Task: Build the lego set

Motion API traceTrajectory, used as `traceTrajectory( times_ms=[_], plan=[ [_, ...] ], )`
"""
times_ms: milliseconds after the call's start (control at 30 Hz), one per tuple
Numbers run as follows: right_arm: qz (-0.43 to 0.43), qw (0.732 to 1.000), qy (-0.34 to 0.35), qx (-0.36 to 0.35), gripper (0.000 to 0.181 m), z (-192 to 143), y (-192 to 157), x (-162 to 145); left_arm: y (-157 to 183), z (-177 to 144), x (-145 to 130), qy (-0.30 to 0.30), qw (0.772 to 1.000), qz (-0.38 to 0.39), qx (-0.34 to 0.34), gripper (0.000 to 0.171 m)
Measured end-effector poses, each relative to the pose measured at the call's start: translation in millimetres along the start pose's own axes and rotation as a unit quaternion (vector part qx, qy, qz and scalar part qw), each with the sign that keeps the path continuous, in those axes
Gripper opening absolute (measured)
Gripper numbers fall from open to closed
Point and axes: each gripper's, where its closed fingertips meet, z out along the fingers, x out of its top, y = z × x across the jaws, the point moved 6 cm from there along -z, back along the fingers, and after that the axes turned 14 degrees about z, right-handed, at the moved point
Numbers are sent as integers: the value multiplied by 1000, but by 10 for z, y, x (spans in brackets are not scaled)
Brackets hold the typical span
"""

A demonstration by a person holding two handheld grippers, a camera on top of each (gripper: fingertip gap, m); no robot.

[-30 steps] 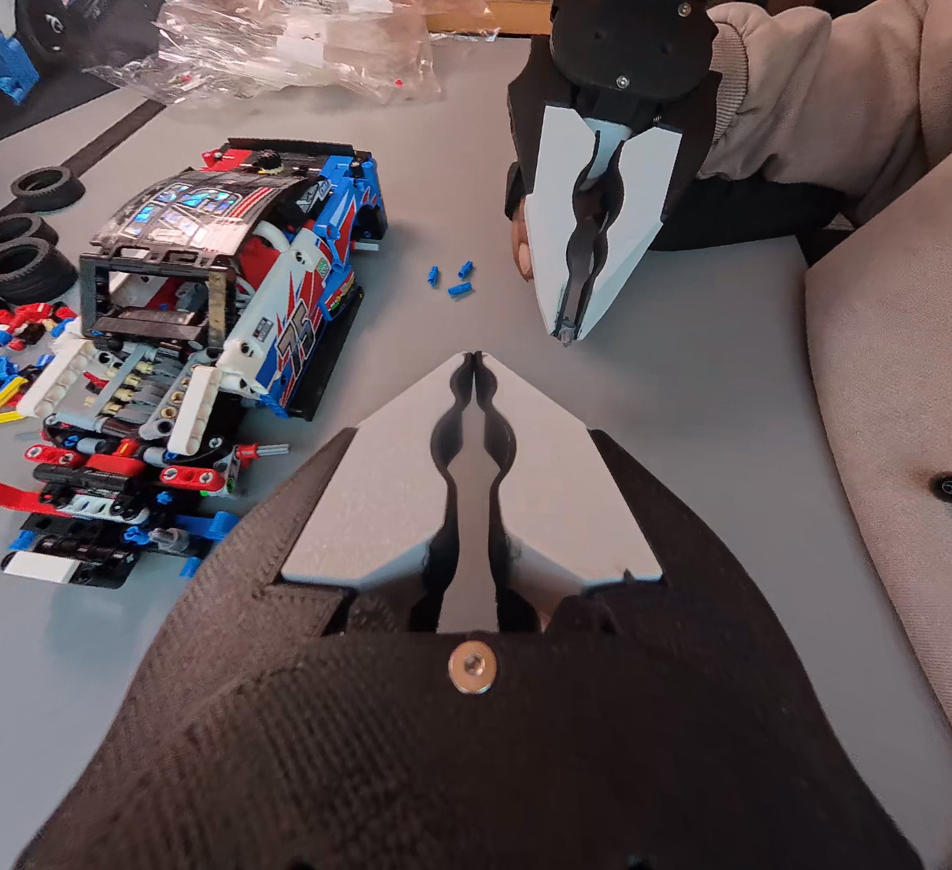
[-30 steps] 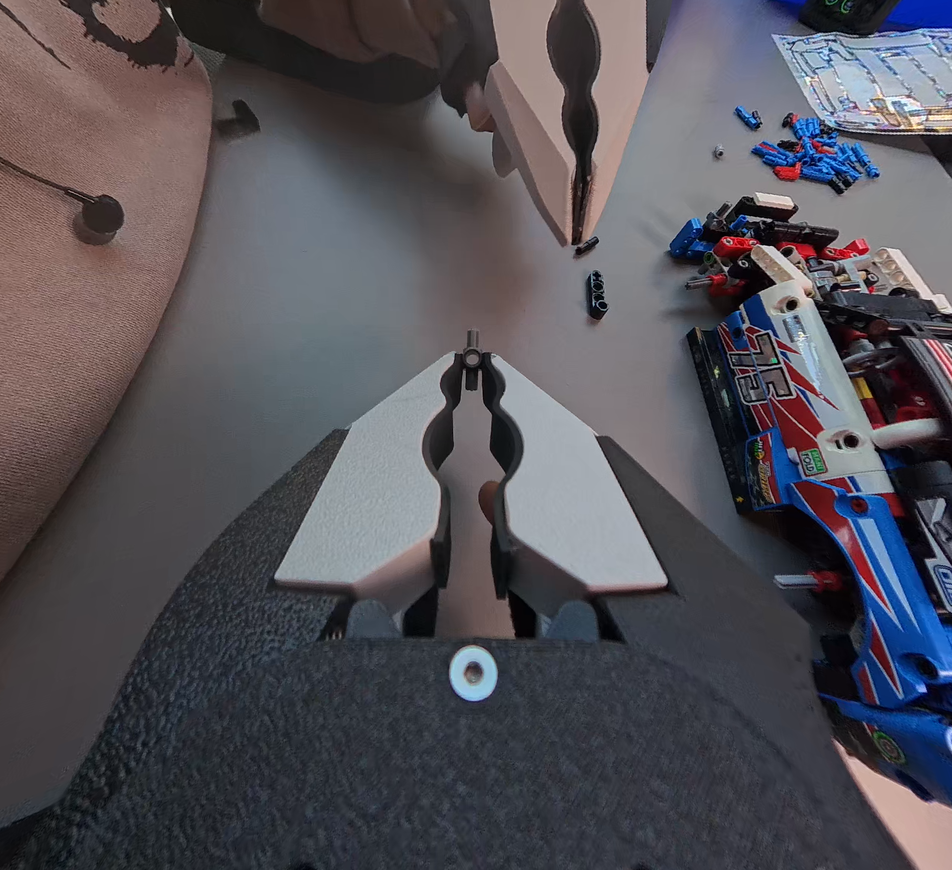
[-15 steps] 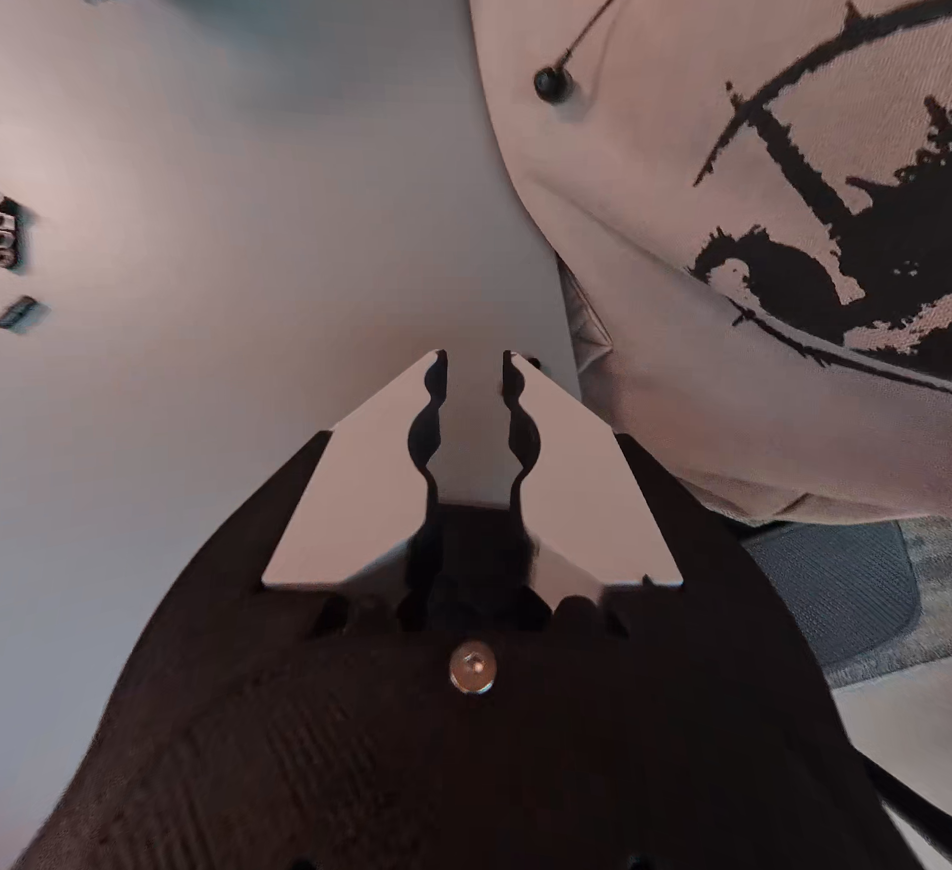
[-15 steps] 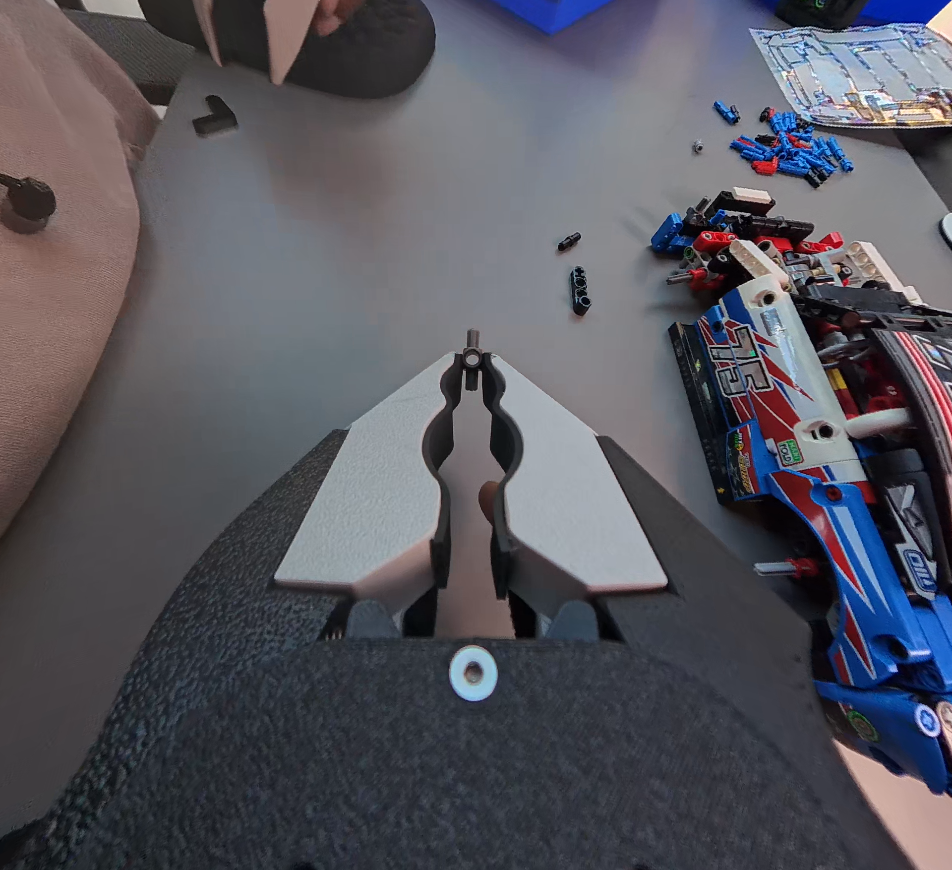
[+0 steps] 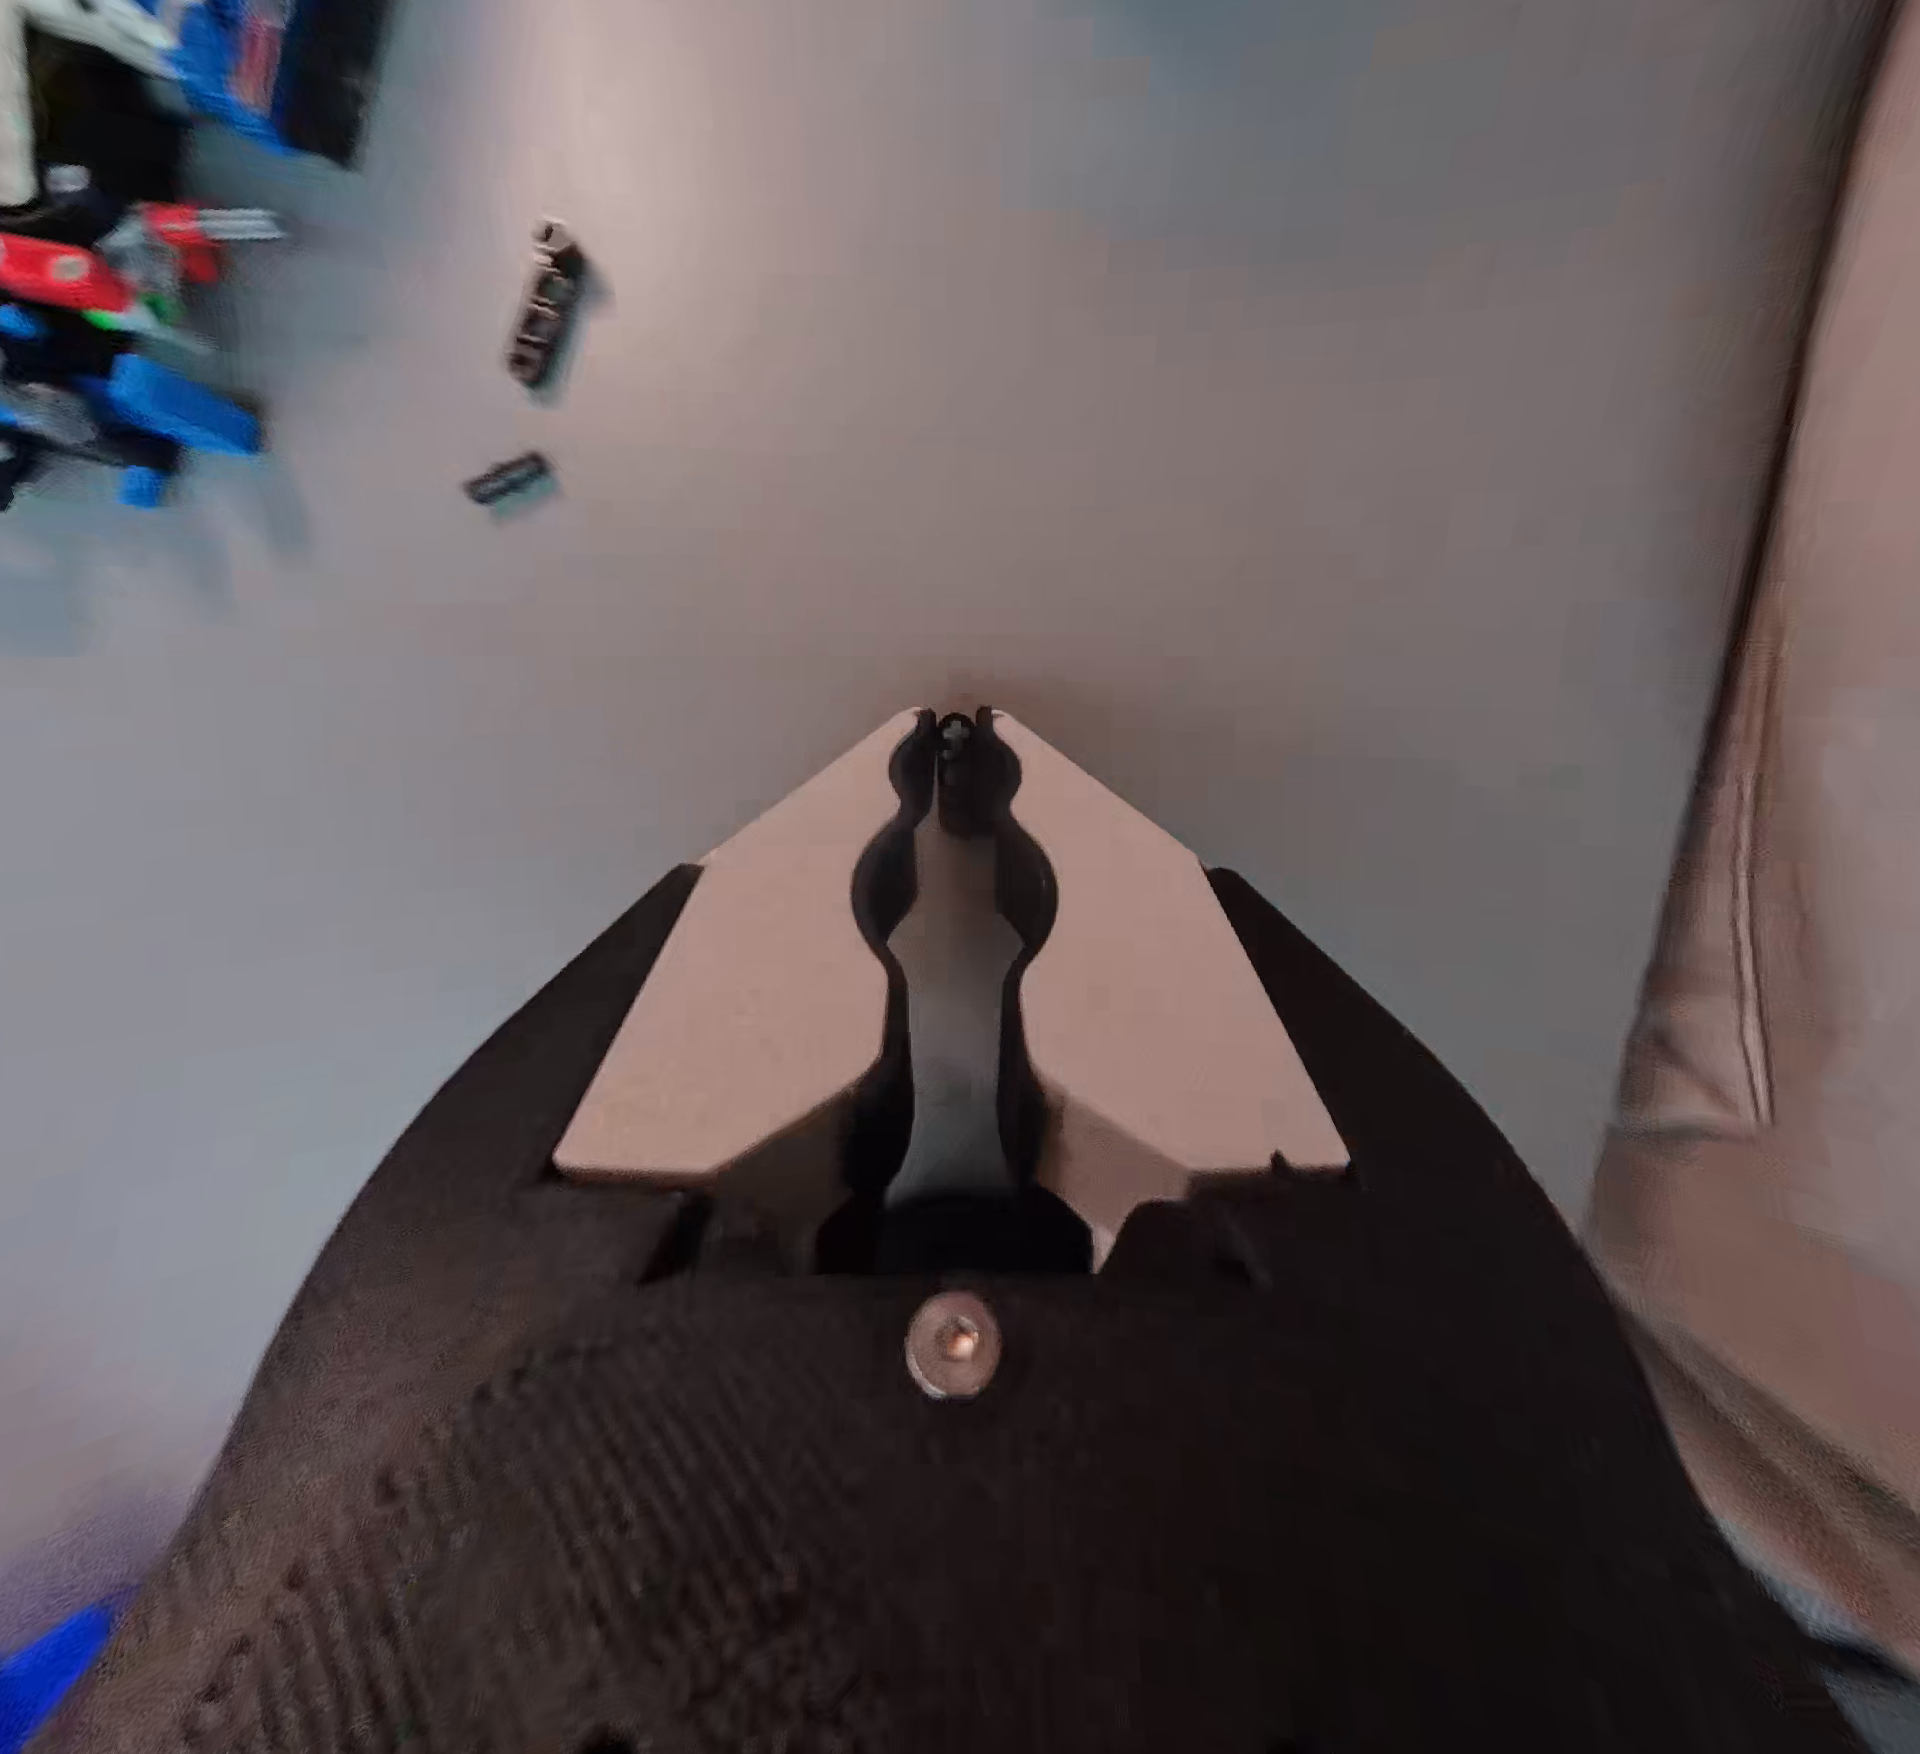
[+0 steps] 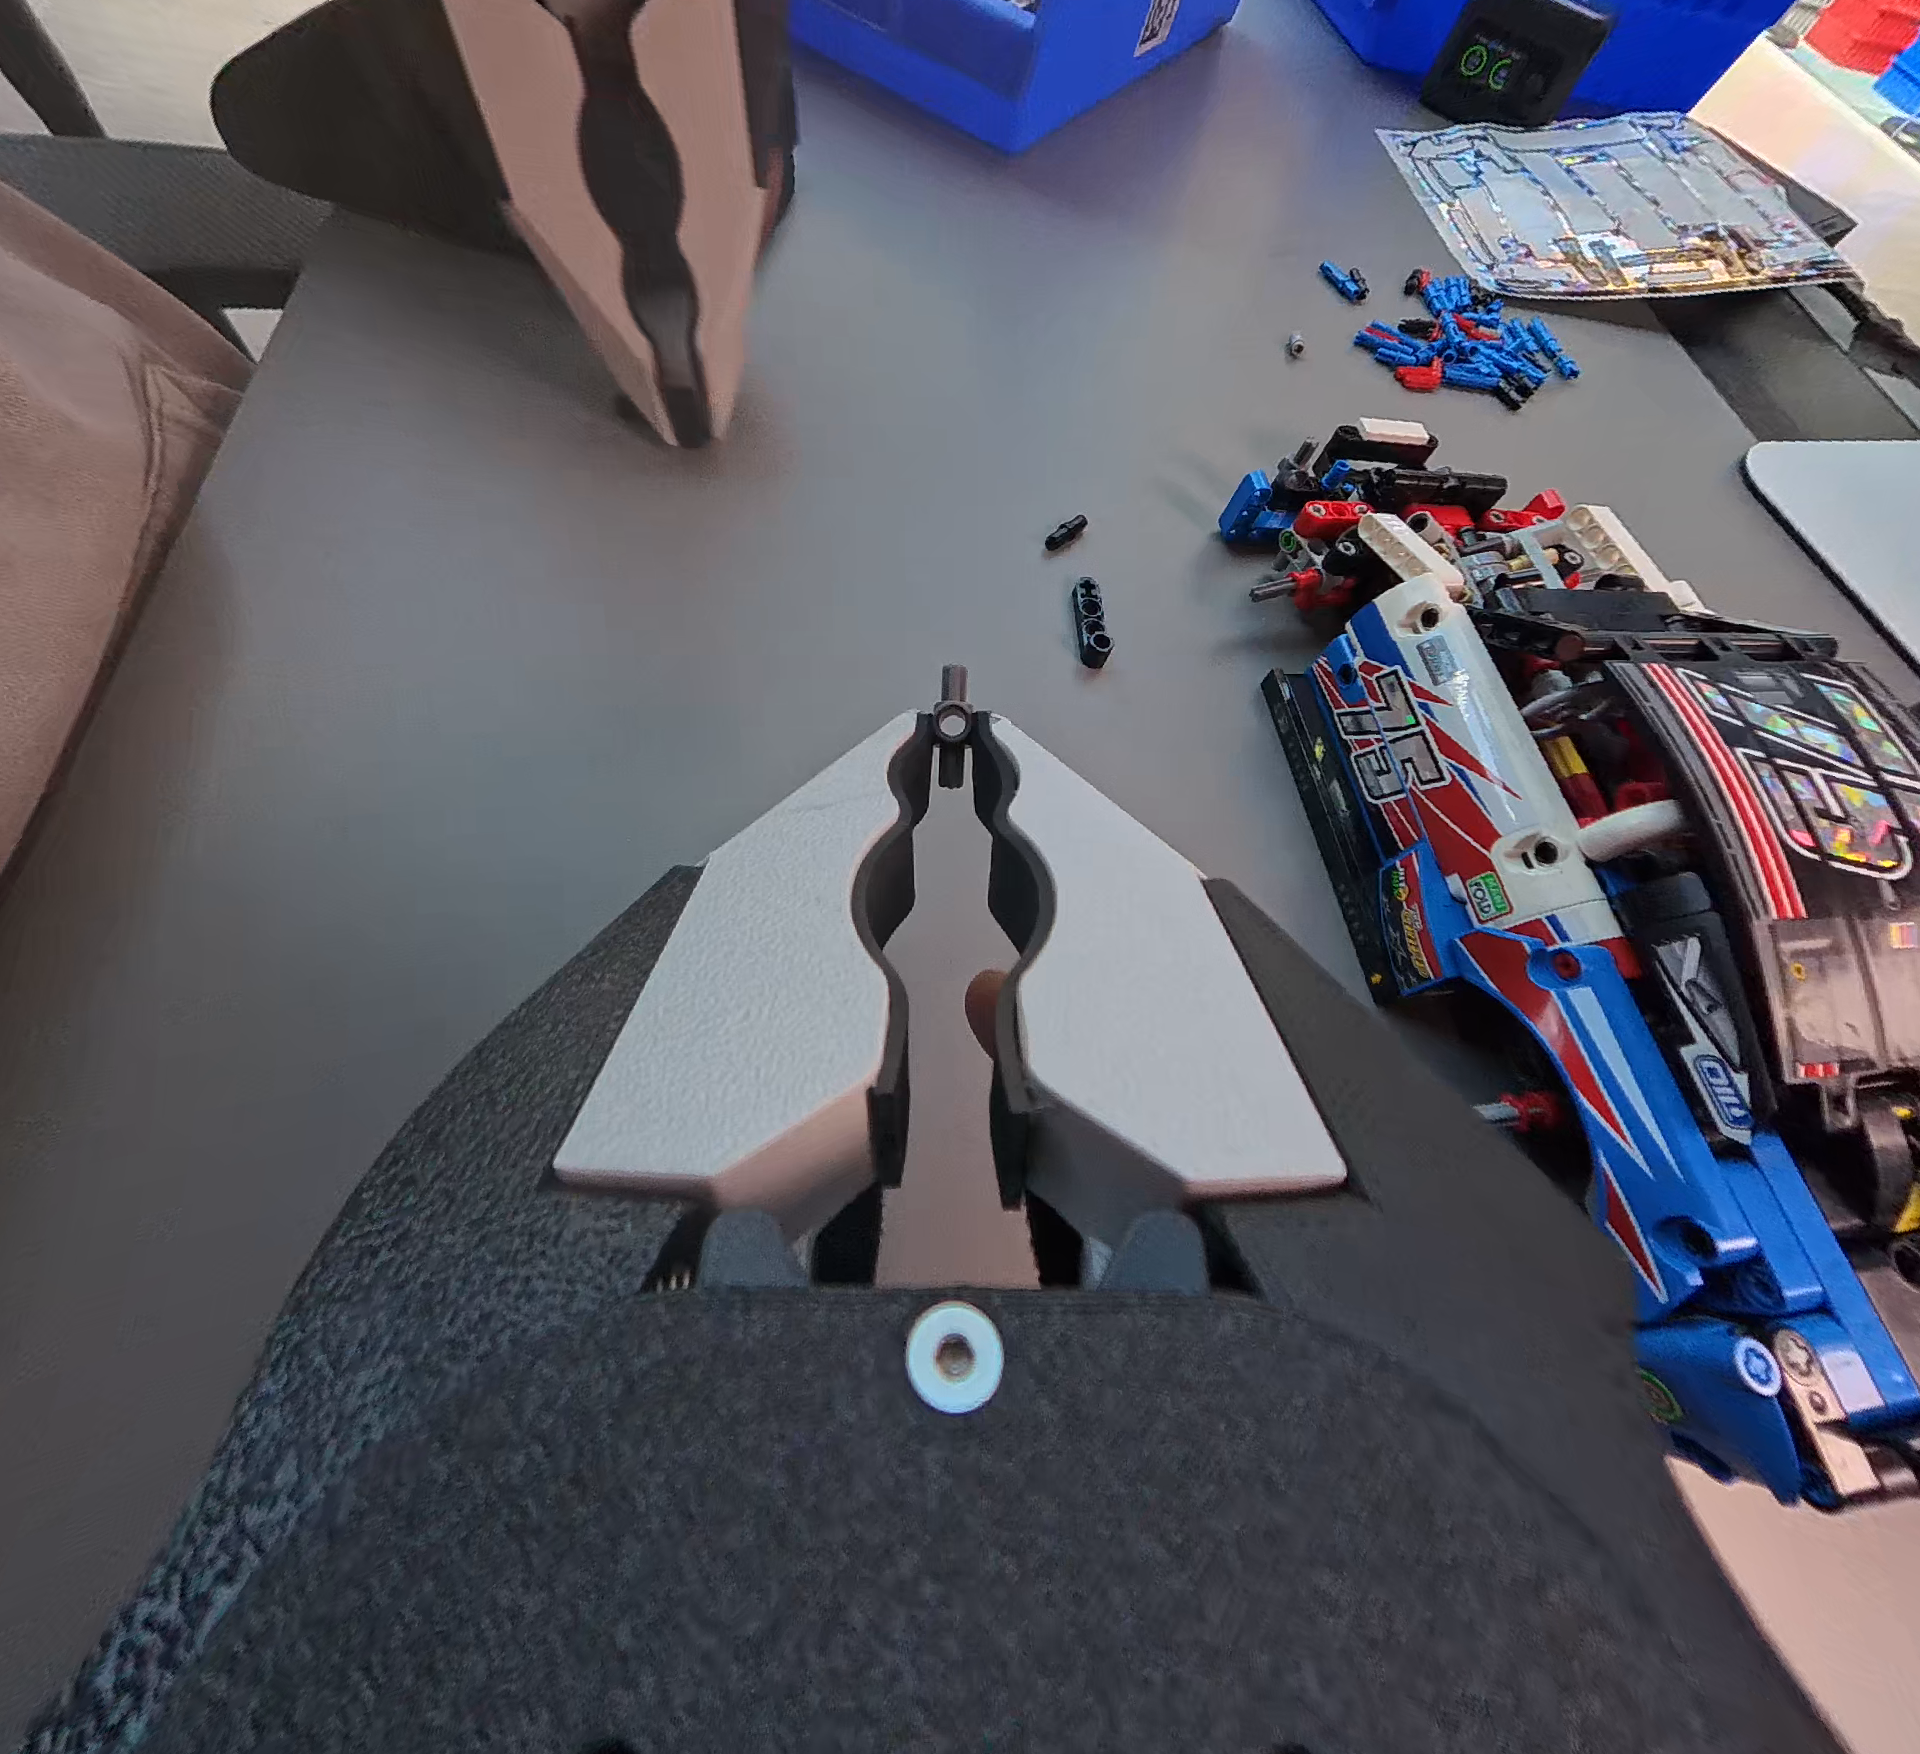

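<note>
Both grippers' fingers [image 6: 1049, 915] around small black pieces [image 6: 952, 724]

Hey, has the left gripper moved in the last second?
Yes. The left gripper was right by the black pin; it has swung left towards the table's corner, tips down, shut on a dark piece.
</note>
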Motion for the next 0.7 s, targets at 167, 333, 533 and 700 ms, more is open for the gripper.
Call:
traceTrajectory(
  times_ms=[167, 333, 533, 700],
  plan=[
    [13, 1000, 7, -17, 5, -32, 76, -18, -635, 264, 102, 72, 978, -189, 48, 16],
    [26, 999, 14, -27, 5, -77, 149, -30, -740, 179, 17, 82, 983, -162, 23, 18],
    [30, 999, 4, -25, 5, -38, 166, -59, -656, 230, 27, 51, 997, -47, 32, 19],
    [35, 999, 6, -29, 5, -47, 177, -65, -617, 316, 153, 44, 998, -22, 30, 12]
  ],
)
